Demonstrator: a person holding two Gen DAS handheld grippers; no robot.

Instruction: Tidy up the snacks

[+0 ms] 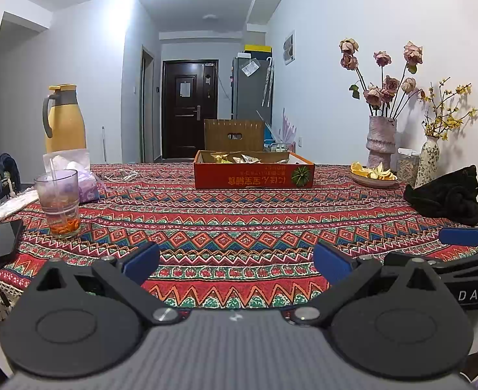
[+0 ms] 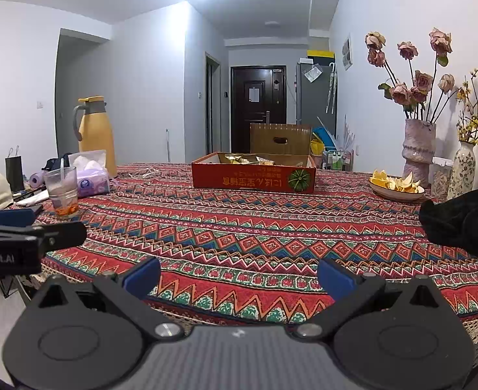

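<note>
A shallow red cardboard box (image 1: 253,175) with several wrapped snacks (image 1: 235,158) inside sits at the far middle of the patterned table; it also shows in the right wrist view (image 2: 253,178), with snacks (image 2: 248,159) in it. My left gripper (image 1: 237,261) is open and empty, low over the near table edge, far from the box. My right gripper (image 2: 239,276) is open and empty, beside it at the near edge. Each gripper shows at the side of the other's view: the right one (image 1: 459,237) and the left one (image 2: 11,217).
On the left stand a glass (image 1: 58,203), a phone (image 1: 2,239), a tissue pack (image 1: 83,178) and a yellow jug (image 1: 64,120). On the right are a black cloth (image 1: 446,195), a bowl of peel (image 1: 373,175) and two vases (image 1: 382,141). A wooden chair back (image 1: 234,135) stands behind the box.
</note>
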